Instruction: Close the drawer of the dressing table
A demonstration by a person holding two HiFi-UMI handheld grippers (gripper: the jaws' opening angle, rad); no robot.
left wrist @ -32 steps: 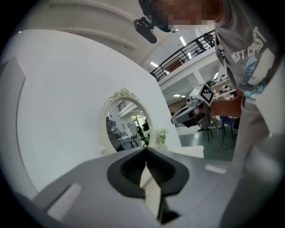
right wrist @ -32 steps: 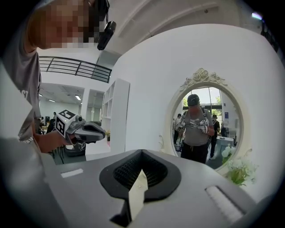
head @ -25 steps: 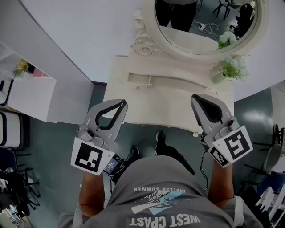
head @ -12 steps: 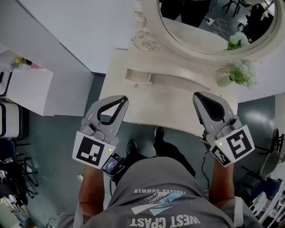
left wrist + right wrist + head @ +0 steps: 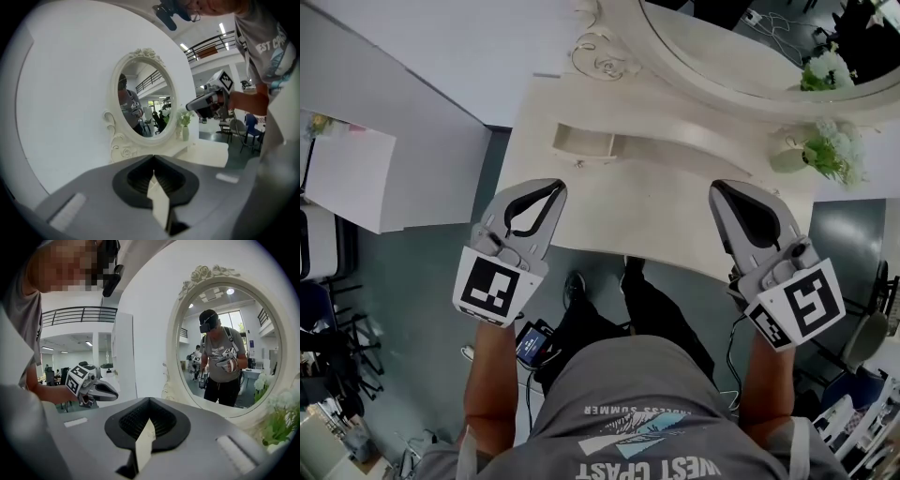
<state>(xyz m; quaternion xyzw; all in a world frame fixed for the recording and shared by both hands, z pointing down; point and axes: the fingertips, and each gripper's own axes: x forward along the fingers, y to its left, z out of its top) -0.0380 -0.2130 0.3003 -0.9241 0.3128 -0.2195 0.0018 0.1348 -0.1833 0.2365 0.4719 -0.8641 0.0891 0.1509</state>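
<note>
Drawer is open: it juts out of the low raised shelf at the back left of the dressing table, and its inside shows from above. Closing has not begun, as I judge it; this is the approach.

The left gripper has its jaws together with nothing between them. It hovers over the front left of the tabletop, near the drawer but not touching it, and the drawer lies ahead of its tips, a little to the right. The right gripper also has its jaws together and is empty. It is over the front right of the table, well apart from the drawer. Behind stand the oval mirror and a vase of flowers at the right.

The next move probably belongs to the left gripper: bring the closed tips to the drawer's front face and push straight back until it sits flush. No grasp seems needed.
</note>
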